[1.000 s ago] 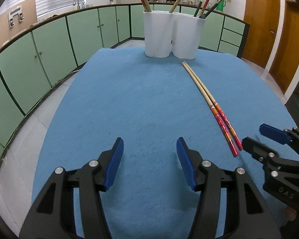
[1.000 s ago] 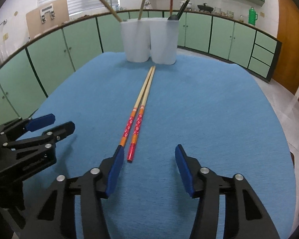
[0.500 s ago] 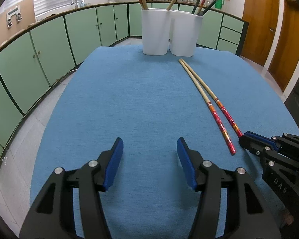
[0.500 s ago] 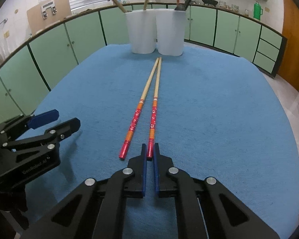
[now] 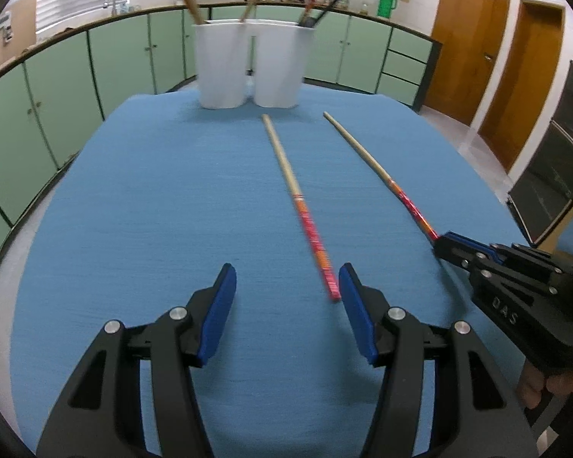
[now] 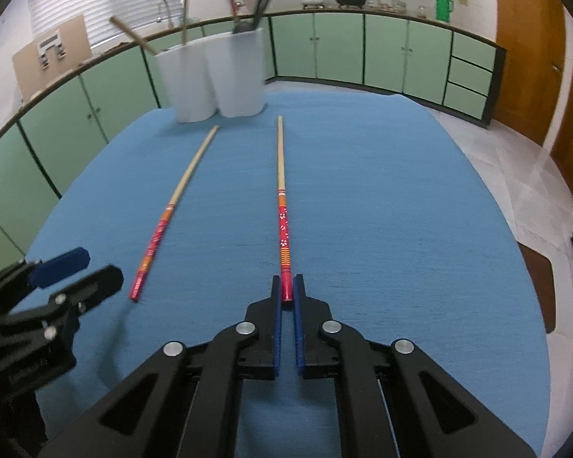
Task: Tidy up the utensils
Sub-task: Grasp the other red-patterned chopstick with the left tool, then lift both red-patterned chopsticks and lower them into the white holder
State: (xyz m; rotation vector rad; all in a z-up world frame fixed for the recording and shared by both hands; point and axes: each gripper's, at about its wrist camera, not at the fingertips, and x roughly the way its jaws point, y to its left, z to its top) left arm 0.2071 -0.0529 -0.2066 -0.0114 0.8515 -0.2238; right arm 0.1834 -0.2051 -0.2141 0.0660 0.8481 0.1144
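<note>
1. Right gripper [image 6: 287, 286]: jaws clamping the red end of one chopstick [image 6: 281, 206], lying centre frame on the blue cloth [image 6: 401, 210].
2. Left gripper [image 5: 286, 297]: jaws standing apart, gripping nothing.
3. Second chopstick [image 5: 298, 202]: lying mid-frame, red end just beside the left gripper's right pad.
4. White holders [image 5: 248, 65]: standing upper centre.

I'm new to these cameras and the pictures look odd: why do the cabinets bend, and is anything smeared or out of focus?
Both views: the fisheye lens bows the green cabinets, corners go black. Left wrist view: the loose red-and-bamboo chopstick is motion-smeared. Right wrist view: the white plastic utensil holders blur; the chopstick clamped in the right hand-held gripper stays sharp.
</note>
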